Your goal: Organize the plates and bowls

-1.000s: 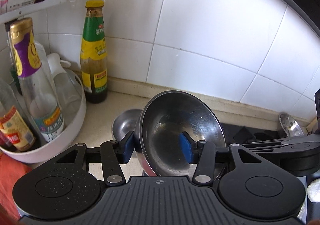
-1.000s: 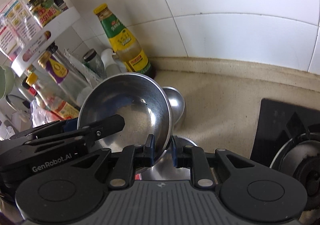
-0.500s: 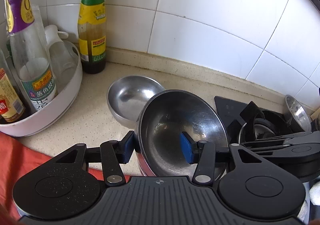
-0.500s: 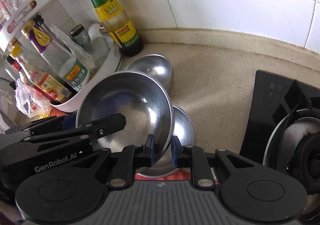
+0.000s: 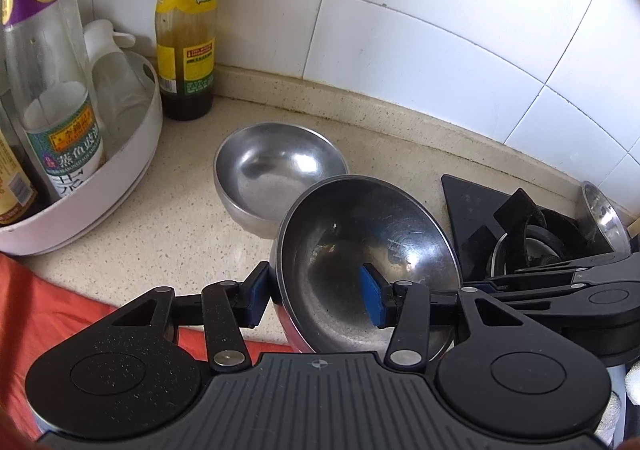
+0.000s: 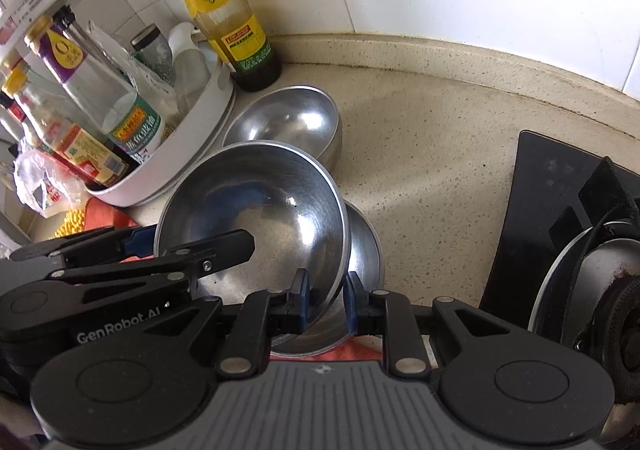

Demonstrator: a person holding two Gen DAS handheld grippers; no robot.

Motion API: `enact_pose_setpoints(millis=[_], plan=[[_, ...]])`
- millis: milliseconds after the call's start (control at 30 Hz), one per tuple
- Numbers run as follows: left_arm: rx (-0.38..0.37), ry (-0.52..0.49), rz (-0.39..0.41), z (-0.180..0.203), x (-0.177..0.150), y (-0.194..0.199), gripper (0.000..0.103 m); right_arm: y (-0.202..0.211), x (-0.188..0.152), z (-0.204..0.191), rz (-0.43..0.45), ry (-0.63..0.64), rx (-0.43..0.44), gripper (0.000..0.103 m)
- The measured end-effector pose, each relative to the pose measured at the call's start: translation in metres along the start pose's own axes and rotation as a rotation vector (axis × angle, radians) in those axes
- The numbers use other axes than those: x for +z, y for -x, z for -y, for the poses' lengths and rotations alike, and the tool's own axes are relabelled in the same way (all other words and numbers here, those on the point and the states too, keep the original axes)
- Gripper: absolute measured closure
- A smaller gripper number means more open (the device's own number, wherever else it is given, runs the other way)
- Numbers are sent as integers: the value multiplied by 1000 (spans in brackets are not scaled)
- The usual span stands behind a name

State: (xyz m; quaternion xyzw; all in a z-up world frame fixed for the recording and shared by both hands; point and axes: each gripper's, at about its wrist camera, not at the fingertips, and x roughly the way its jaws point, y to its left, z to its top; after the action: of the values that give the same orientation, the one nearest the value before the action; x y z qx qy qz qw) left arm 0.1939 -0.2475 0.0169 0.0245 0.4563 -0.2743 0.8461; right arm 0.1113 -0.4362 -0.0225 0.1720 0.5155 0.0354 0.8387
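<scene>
A large steel bowl [image 5: 360, 242] hangs tilted between both grippers, just above a second steel bowl [image 6: 366, 250] that lies under it on an orange cloth. My right gripper [image 6: 328, 304] has its pads on the near rim of the tilted bowl [image 6: 260, 202], and its jaws are starting to open. My left gripper [image 5: 316, 300] straddles the bowl's left rim, one pad outside and one inside. Its jaws are closing, and the inner pad [image 5: 372, 302] stands off the wall. A third steel bowl [image 5: 272, 170] sits upright on the counter behind.
A white round rack [image 5: 100, 194] of sauce bottles stands at the left, with a tall green-capped bottle [image 5: 186, 50] against the tiled wall. The black gas stove [image 6: 600, 250] is at the right, with a small steel dish [image 5: 604, 210] beyond it. The orange cloth [image 5: 60, 310] covers the near counter.
Both grippers have come down together with the tilted bowl. It now hangs close over the bowl on the cloth, and the counter and third bowl show more fully.
</scene>
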Motion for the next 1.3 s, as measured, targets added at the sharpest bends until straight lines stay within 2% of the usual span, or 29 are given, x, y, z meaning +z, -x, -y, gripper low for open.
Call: enact_pose_setpoints(millis=[100,200,433,700,933,1133,1300], plan=[[-3,9,-23,-6,0,-6,47,-1,1,-3,-4,46,-30,80],[28,17,2,-18,2,-1,42,5,3,-1,21,77,-64,76],[56,53,39,-39,17,12,37,15,14,12,48,48,-69,75],[78,60,26,-41,25,5,30,7,24,20,39,28,-31,72],[89,100,36,-42,38,-1,16,2,52,22,55,-29,16,68],[92,142,19,-41,52,-16,15,-12,79,15,78,-8,48,67],[96,130,-7,-39,57,-33,13,-37,94,12,62,-15,60,63]])
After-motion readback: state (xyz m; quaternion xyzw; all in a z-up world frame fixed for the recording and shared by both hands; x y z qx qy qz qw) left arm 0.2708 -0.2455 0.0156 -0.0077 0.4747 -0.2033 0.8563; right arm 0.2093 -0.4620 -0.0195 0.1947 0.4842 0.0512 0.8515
